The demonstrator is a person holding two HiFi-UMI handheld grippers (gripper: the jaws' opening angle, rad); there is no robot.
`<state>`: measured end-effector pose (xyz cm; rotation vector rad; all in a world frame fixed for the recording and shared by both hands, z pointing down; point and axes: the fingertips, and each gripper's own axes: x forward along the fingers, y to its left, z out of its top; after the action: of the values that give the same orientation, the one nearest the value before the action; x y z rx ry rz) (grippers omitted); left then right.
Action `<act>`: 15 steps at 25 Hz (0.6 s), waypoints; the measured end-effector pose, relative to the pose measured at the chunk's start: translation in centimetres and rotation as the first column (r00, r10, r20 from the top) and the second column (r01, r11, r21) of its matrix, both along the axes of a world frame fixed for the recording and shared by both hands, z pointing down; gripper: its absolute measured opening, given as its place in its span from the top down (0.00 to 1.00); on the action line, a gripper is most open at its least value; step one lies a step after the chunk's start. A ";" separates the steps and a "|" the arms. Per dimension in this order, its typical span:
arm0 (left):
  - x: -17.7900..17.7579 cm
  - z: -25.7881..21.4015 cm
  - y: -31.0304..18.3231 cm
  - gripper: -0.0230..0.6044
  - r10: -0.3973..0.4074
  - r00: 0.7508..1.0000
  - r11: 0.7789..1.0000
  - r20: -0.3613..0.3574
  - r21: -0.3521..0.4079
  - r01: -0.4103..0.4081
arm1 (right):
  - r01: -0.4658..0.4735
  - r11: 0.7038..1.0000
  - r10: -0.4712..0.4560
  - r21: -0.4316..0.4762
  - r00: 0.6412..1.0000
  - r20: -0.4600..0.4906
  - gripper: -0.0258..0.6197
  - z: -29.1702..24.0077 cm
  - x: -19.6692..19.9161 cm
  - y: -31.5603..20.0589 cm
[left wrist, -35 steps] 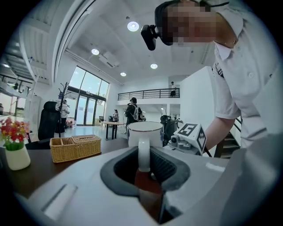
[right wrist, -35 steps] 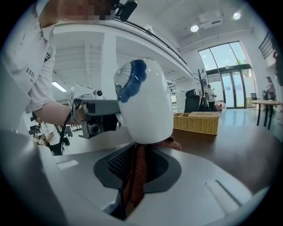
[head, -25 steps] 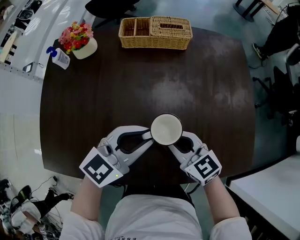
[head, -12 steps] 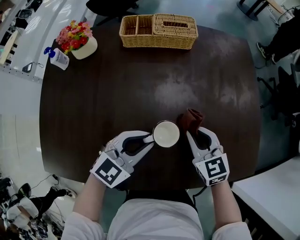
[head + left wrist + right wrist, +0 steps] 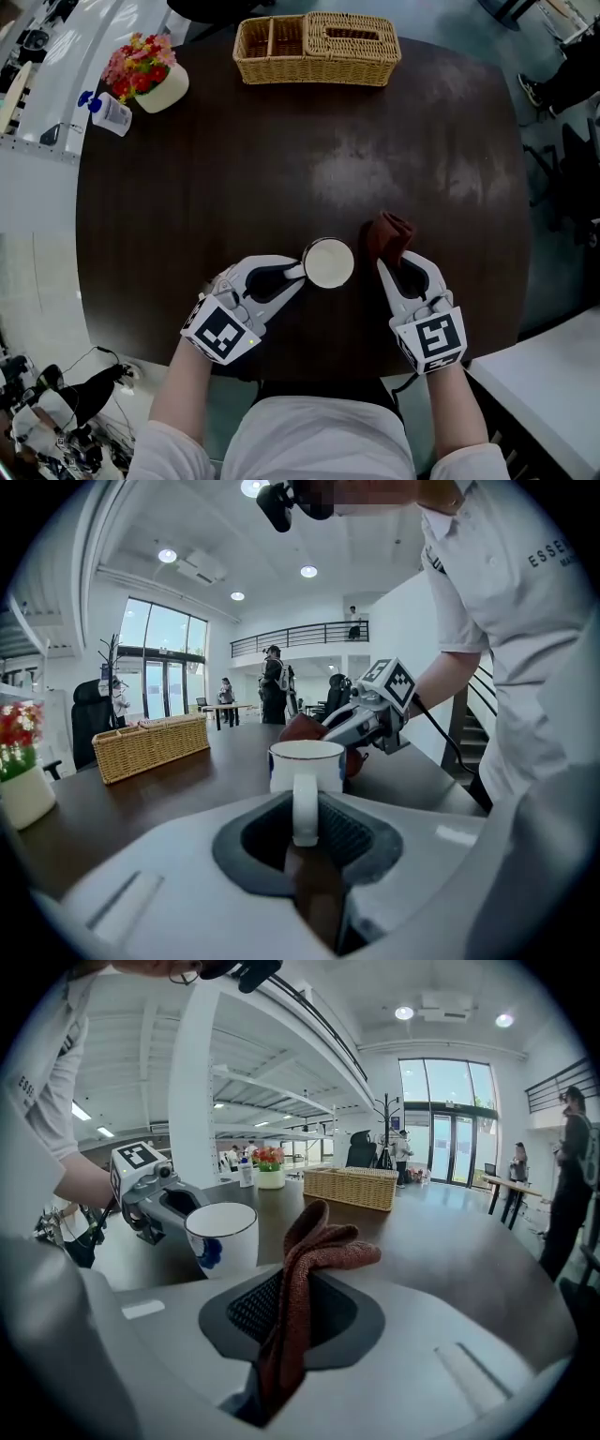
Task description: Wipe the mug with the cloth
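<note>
Head view: the mug (image 5: 328,262) is stood upright on the dark worktop (image 5: 281,159), centre, by the near edge. Its handle (image 5: 302,273) is pinched by the left hand-held gripper (image 5: 298,274). The rust-brown cloth (image 5: 387,234) is bunched just right of the mug, apart from it, and is held by the right hand-held gripper (image 5: 395,260). A wicker basket (image 5: 316,47) and a flower pot (image 5: 150,80) are set at the far side, well apart

Left gripper view: the jaws are seen closed narrow onto the mug handle from both sides

Right gripper view: the jaws are pressed together on a fold of cloth, loose end poking up; the mug is seen at left, untouched

Step judged: mug steadied, cloth not in contact. Next, the cloth is to be brought left onto the mug wall and rubbed round, handle kept firmly gripped so nothing is tipped
</note>
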<state>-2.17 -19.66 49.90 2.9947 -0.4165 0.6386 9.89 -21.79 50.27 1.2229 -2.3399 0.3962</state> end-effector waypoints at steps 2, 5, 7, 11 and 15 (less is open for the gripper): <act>-0.2 0.2 -0.1 0.86 0.005 1.000 1.000 -0.004 0.008 -0.005 | -0.001 1.000 0.001 -0.006 1.000 -0.001 0.84 0.1 -0.1 0.2; -0.7 1.0 -0.1 0.86 -0.005 1.000 1.000 0.017 0.026 0.005 | -0.007 1.000 0.007 -0.010 1.000 0.000 0.84 0.1 -0.2 0.7; -1.1 1.2 -0.4 0.86 -0.035 0.999 0.999 0.026 0.035 0.034 | -0.012 1.000 0.012 -0.011 1.000 0.002 0.84 -0.1 -0.3 1.1; -1.6 0.0 -0.7 0.85 -0.103 0.995 0.993 0.010 0.059 0.102 | -0.024 1.000 0.024 0.001 1.000 -0.008 0.84 -0.9 -0.5 2.2; -2.9 -4.1 -0.1 0.83 -0.191 0.977 0.975 -0.100 0.093 0.200 | -0.086 0.994 0.087 0.060 0.996 -0.012 0.84 -3.2 -0.5 3.3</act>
<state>-5.10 -19.81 45.77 3.0088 -0.7479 0.4767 9.37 -18.52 47.10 1.3541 -2.3071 0.3481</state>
